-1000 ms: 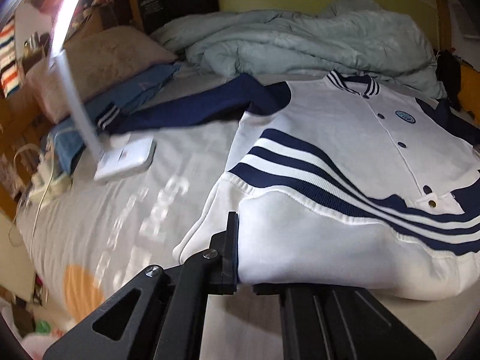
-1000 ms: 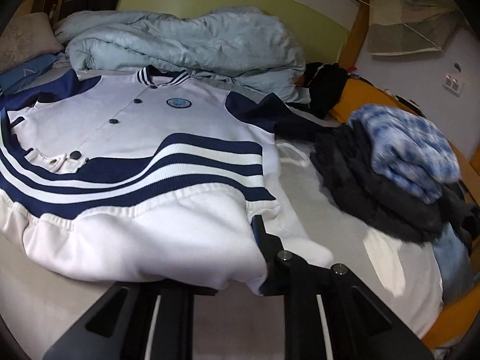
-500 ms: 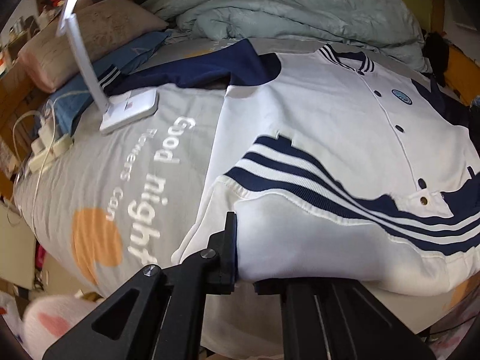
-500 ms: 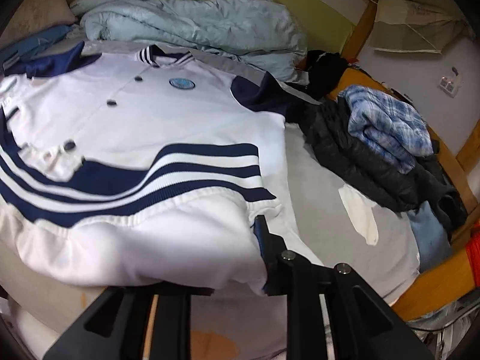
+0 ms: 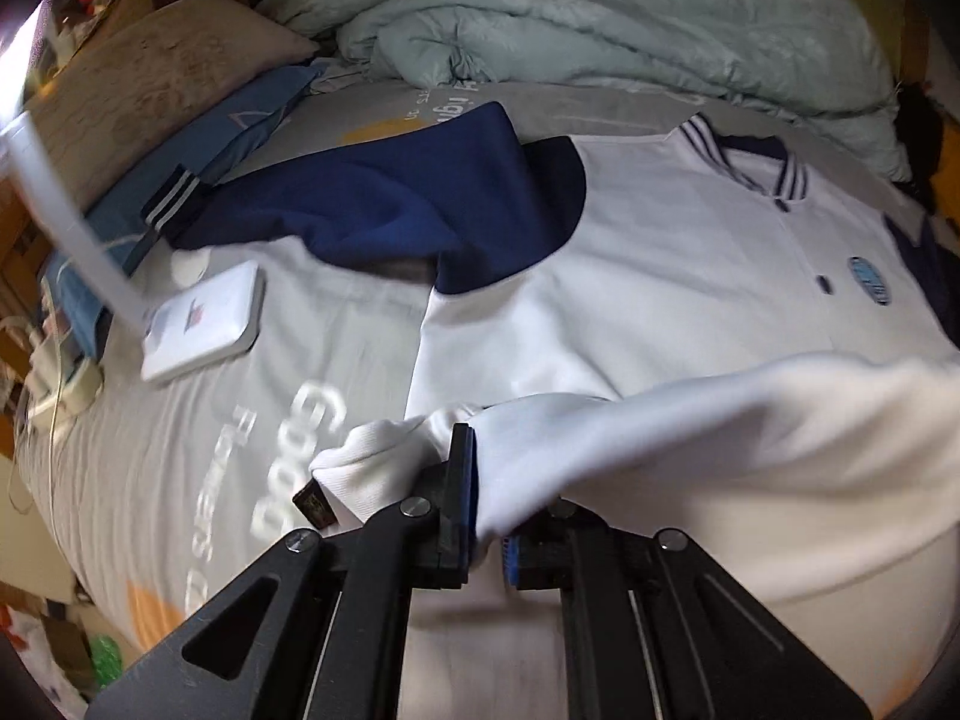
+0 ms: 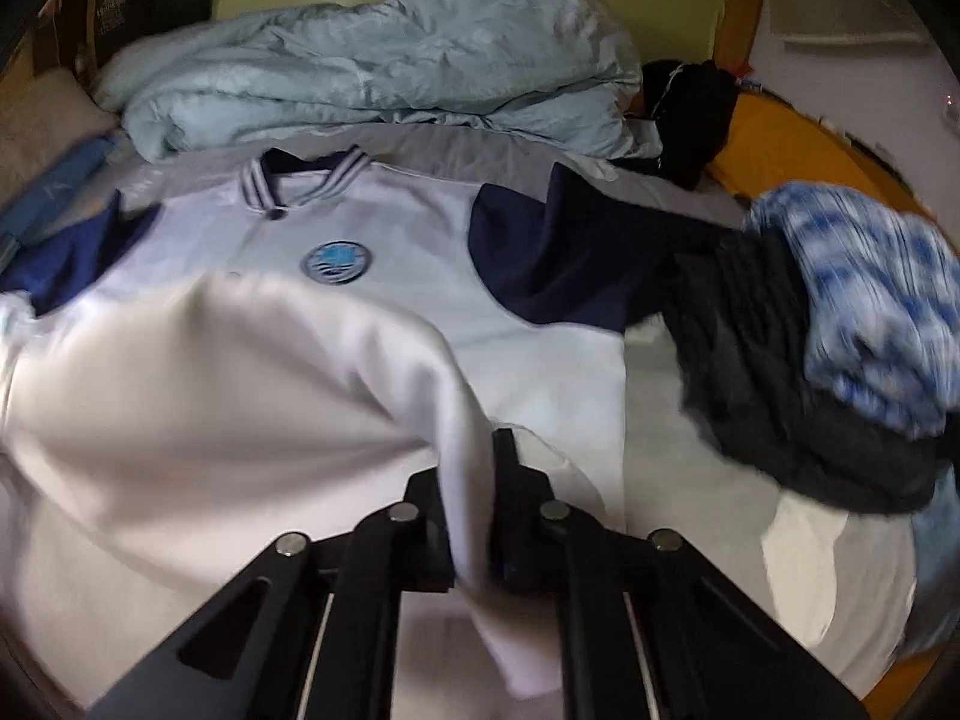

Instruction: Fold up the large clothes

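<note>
Grey printed bedsheet (image 5: 198, 420), crumpled pale quilt (image 6: 372, 72), possibly yellow-green headboard (image 6: 672, 6).

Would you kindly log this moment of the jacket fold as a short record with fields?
garment: white jacket with navy sleeves, front up on the bed
left gripper: shut on the jacket hem
right gripper: shut on the hem, closing
hem: raised over the lower front
behind: pale blue duvet
right side: clothes pile
left side: white lamp base

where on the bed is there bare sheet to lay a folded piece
Bare grey sheet lies left of the jacket, below the white lamp base. A narrower strip runs between the jacket and the dark clothes pile. The head end is crowded by the duvet and pillow.
</note>
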`<state>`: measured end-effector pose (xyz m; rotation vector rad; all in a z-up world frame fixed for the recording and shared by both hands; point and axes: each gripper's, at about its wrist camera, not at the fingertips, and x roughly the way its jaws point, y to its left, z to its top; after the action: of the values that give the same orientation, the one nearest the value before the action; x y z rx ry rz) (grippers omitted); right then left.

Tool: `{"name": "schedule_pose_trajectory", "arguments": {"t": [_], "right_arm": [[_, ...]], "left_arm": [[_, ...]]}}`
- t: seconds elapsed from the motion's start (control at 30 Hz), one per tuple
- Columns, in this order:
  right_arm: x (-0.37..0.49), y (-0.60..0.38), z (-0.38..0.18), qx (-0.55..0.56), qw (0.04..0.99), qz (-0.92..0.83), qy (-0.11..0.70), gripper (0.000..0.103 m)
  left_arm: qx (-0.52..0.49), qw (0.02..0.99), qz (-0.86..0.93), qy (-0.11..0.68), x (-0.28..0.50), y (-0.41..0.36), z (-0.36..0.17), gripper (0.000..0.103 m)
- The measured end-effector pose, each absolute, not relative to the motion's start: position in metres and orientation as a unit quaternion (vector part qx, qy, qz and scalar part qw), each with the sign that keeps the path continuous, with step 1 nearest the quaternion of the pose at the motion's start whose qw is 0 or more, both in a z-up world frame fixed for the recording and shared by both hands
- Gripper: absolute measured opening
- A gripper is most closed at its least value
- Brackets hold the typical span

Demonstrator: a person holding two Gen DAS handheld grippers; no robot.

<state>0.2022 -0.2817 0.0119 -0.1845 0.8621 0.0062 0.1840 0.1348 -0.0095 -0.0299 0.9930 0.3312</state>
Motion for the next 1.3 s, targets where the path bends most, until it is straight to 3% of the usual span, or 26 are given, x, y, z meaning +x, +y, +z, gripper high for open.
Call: {"name": "schedule_pose_trajectory", "arguments": {"t": [0.3, 0.37, 0.4, 0.5, 0.57, 0.6, 0.63, 0.67, 0.7, 0.83, 0.87, 0.9, 0.97, 1.03, 1.17, 1.3], "right_arm": [[0.238, -0.291, -0.013, -0.081, 0.897, 0.014, 0.435, 0.01], [0.24, -0.298, -0.012, -0.061, 0.9, 0.021, 0.432, 0.018], [0.239, -0.302, -0.011, -0.048, 0.902, 0.019, 0.428, 0.03], [0.232, -0.312, -0.003, -0.022, 0.912, 0.017, 0.408, 0.042], [0.223, -0.318, 0.009, -0.009, 0.922, 0.015, 0.386, 0.055], [0.218, -0.322, 0.015, -0.003, 0.93, 0.007, 0.367, 0.065], [0.214, -0.325, 0.021, 0.001, 0.936, -0.001, 0.352, 0.067], [0.208, -0.33, 0.029, 0.007, 0.943, -0.014, 0.332, 0.067], [0.205, -0.334, 0.036, 0.011, 0.947, -0.026, 0.32, 0.072], [0.2, -0.351, 0.043, 0.025, 0.948, -0.05, 0.313, 0.071], [0.2, -0.352, 0.043, 0.022, 0.946, -0.031, 0.321, 0.065], [0.199, -0.35, 0.043, 0.018, 0.945, -0.012, 0.326, 0.053], [0.194, -0.338, 0.042, -0.008, 0.942, 0.043, 0.334, 0.046], [0.19, -0.322, 0.039, -0.029, 0.938, 0.09, 0.335, 0.039], [0.192, -0.3, 0.031, -0.045, 0.93, 0.136, 0.337, 0.037], [0.218, -0.309, 0.015, -0.044, 0.925, 0.076, 0.369, 0.031]], "left_arm": [[0.033, 0.874, 0.13, 0.468, 0.232, 0.131, -0.037, 0.009], [0.034, 0.878, 0.12, 0.462, 0.233, 0.132, -0.036, 0.01], [0.027, 0.879, 0.116, 0.461, 0.232, 0.133, -0.034, 0.011], [-0.005, 0.887, 0.098, 0.45, 0.221, 0.14, -0.021, 0.018], [-0.019, 0.894, 0.081, 0.44, 0.211, 0.142, -0.011, 0.028], [-0.023, 0.899, 0.078, 0.43, 0.204, 0.143, -0.005, 0.054], [-0.025, 0.907, 0.084, 0.412, 0.197, 0.144, 0.002, 0.089], [-0.025, 0.915, 0.101, 0.389, 0.189, 0.146, 0.011, 0.1], [-0.025, 0.923, 0.118, 0.365, 0.181, 0.148, 0.019, 0.103], [-0.019, 0.934, 0.127, 0.335, 0.167, 0.156, 0.04, 0.103], [-0.021, 0.933, 0.129, 0.334, 0.165, 0.158, 0.041, 0.103], [-0.025, 0.933, 0.127, 0.336, 0.164, 0.16, 0.04, 0.103], [-0.031, 0.929, 0.096, 0.355, 0.166, 0.158, 0.035, 0.096], [-0.021, 0.923, 0.067, 0.379, 0.169, 0.15, 0.025, 0.079], [0.008, 0.908, 0.052, 0.415, 0.183, 0.13, 0.002, 0.074], [0.018, 0.894, 0.098, 0.437, 0.202, 0.129, -0.026, 0.074]]}}
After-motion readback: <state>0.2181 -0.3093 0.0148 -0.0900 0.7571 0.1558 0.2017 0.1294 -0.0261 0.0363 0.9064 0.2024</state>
